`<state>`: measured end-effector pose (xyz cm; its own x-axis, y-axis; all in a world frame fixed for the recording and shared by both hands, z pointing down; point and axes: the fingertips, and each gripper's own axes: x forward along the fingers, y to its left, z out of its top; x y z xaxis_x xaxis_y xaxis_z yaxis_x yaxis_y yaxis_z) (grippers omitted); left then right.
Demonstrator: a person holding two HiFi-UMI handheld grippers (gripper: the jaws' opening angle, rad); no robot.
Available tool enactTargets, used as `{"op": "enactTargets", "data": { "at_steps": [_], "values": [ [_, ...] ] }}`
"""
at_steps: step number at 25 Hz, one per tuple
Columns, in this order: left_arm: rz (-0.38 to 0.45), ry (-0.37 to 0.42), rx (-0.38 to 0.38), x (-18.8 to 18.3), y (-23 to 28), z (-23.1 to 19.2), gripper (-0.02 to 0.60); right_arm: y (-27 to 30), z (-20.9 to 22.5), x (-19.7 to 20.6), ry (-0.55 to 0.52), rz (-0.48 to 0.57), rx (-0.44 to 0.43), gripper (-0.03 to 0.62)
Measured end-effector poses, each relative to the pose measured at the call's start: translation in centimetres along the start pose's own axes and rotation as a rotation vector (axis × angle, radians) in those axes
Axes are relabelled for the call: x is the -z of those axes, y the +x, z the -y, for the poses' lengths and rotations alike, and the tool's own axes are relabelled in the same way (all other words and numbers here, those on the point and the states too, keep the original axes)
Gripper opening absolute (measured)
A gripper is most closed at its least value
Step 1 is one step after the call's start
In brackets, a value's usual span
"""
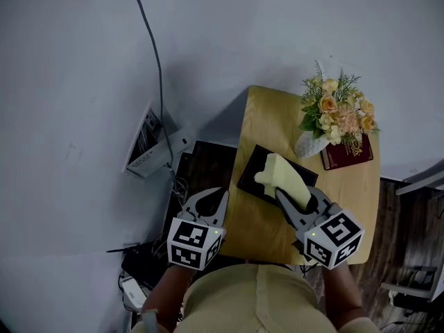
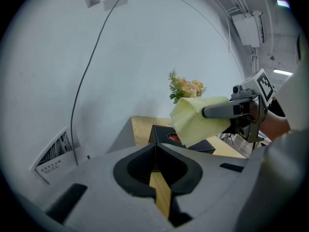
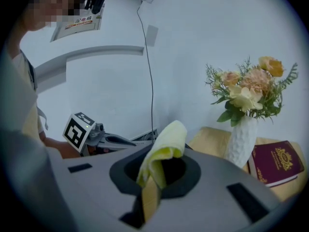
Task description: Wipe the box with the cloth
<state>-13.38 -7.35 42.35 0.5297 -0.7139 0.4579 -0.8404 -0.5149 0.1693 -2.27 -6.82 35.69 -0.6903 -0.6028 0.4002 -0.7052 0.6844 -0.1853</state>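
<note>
Over the black box (image 1: 251, 175) on the wooden tabletop (image 1: 260, 220), the right gripper (image 1: 283, 198) has its jaws clamped on a pale yellow cloth (image 1: 284, 175). The cloth looks soft and light, likely to fold under pressure, so a bunched grip near its edge suits wiping. The box may slide. The left gripper (image 1: 211, 198) is closed and holds nothing, off the tabletop's left edge.

white wall (image 1: 291, 33) w/ black cable (image 1: 150, 37); small wood table (image 1: 267, 116); dark floor (image 1: 411, 217) rt side.
</note>
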Motion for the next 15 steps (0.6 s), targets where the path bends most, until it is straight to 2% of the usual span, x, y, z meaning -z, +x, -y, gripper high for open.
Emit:
{"op": "enactTargets", "data": {
  "at_steps": [4, 8, 15],
  "values": [
    [-0.002, 0.001, 0.019, -0.1, 0.7, -0.3, 0.021, 0.2, 1.6, 0.0, 0.006, -0.005, 0.047, 0.036],
    [-0.006, 0.010, 0.043, -0.2, 2.0, 0.0, 0.022, -0.7, 4.1, 0.5, -0.014, -0.015, 0.133, 0.036],
    [-0.038, 0.030, 0.085, -0.2, 4.8, 1.1, 0.023, -2.6, 8.8, 3.3, -0.025, -0.079, 0.236, 0.036]
  ]
}}
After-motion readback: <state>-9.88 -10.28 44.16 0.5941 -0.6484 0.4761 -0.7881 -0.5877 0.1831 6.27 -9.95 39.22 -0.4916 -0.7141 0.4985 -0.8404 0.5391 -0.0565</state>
